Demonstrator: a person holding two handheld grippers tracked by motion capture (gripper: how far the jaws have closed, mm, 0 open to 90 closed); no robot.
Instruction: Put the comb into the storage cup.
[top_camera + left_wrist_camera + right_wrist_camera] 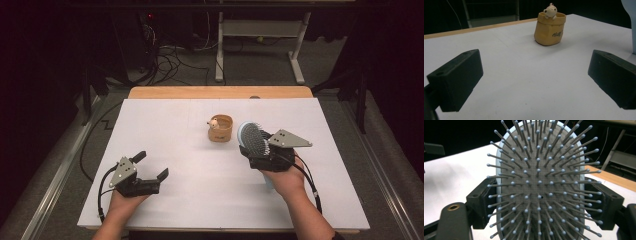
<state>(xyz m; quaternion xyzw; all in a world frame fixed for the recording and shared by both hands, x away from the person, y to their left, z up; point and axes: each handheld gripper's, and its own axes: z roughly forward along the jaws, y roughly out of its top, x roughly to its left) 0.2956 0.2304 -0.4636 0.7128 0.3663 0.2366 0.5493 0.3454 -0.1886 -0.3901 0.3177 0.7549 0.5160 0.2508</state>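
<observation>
Black left tool (pixel 152 165) low over the white bench (pixel 190 200), jaws spread wide with nothing between. Tan sack-shaped pot (pixel 221 128) with a small animal figure (pixel 214 123) on its rim, upright mid-bench, clear of both tools. Pale blue paddle hairbrush (pixel 252 137) clamped by its head in the right tool (pixel 260 150), bristles toward that tool's camera, just right of the pot. Advised: lower brush handle-first into the pot, upright, clear of the figure; steady the pot with the free tool.

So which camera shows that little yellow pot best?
The left gripper view: the pot stands close and unblocked, with a small figure peeking over its rim and lettering on its side. The high view shows it small at mid-table, beside the hairbrush.
</observation>
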